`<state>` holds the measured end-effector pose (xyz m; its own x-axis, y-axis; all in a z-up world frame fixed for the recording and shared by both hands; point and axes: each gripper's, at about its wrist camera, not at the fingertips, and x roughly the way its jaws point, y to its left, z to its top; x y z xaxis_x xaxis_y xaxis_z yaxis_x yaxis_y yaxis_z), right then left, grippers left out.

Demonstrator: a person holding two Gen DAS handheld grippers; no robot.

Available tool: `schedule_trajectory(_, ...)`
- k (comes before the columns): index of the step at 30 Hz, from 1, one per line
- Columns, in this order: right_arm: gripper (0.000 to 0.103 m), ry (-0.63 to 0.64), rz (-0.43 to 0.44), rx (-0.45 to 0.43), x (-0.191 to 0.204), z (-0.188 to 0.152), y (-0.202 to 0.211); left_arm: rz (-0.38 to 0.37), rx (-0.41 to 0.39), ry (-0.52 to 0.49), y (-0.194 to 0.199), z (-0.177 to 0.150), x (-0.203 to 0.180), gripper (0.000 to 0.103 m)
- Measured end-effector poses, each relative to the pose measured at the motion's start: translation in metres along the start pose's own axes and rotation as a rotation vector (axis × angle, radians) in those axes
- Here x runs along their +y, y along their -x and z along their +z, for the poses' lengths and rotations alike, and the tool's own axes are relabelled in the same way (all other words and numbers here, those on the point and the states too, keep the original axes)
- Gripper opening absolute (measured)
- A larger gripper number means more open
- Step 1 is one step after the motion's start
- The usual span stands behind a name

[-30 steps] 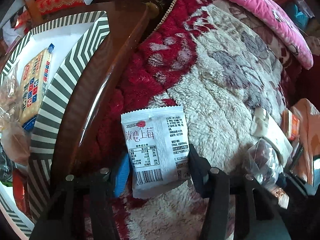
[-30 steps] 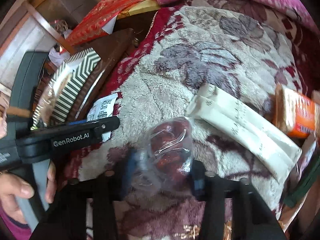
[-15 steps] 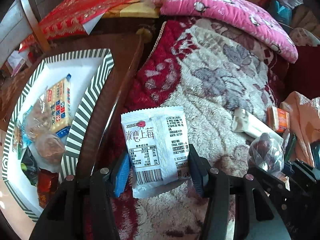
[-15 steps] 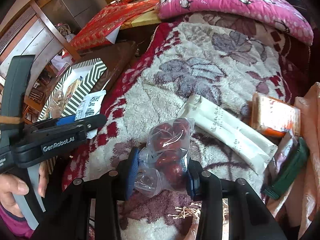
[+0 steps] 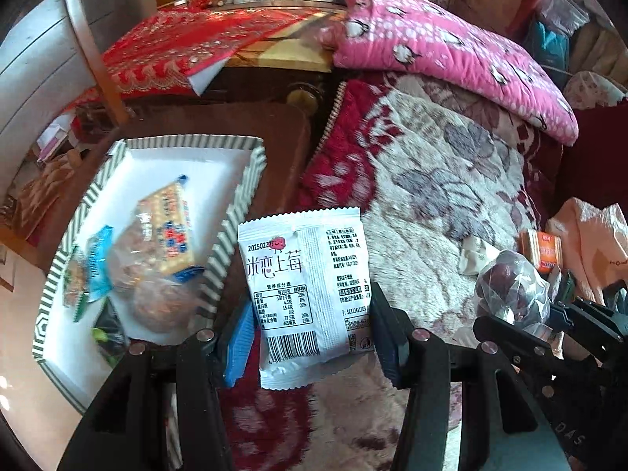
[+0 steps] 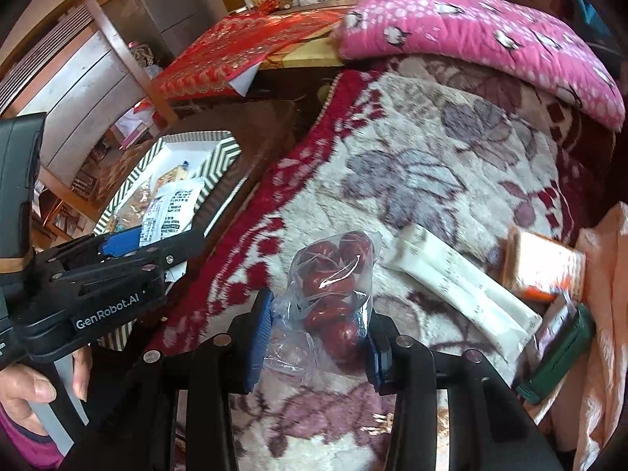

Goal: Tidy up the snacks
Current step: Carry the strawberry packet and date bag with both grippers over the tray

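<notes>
Your left gripper (image 5: 310, 337) is clamped on a white strawberry snack packet (image 5: 306, 294), held upright above the fleece blanket (image 5: 439, 196), just right of the striped tray (image 5: 251, 165) that already holds a cracker pack (image 5: 168, 227) and other snacks. Your right gripper (image 6: 314, 341) grips a clear bag of red dates (image 6: 333, 286) by its loose plastic, lifted off the blanket. Further right, the long white packets (image 6: 463, 286) and an orange biscuit pack (image 6: 545, 267) lie unsorted. The grippers hang close together, so swinging both toward the tray at once could make them collide. The slack date bag might slip, since the pads (image 6: 259, 337) pinch film more than fruit.
</notes>
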<state>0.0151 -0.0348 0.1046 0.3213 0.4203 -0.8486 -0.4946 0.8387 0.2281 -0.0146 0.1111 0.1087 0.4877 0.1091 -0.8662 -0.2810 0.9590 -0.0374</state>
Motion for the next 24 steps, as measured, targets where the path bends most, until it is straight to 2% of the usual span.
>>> schedule_trajectory(12,0.044,0.141,0.039,0.022,0.068,0.027,-0.017,0.054,-0.031,0.104,0.022,0.0,0.068,0.052)
schedule_trajectory(24,0.044,0.293,0.09,0.071,0.144,0.043,-0.048,0.114,-0.026,0.264,0.029,-0.01,0.153,0.052)
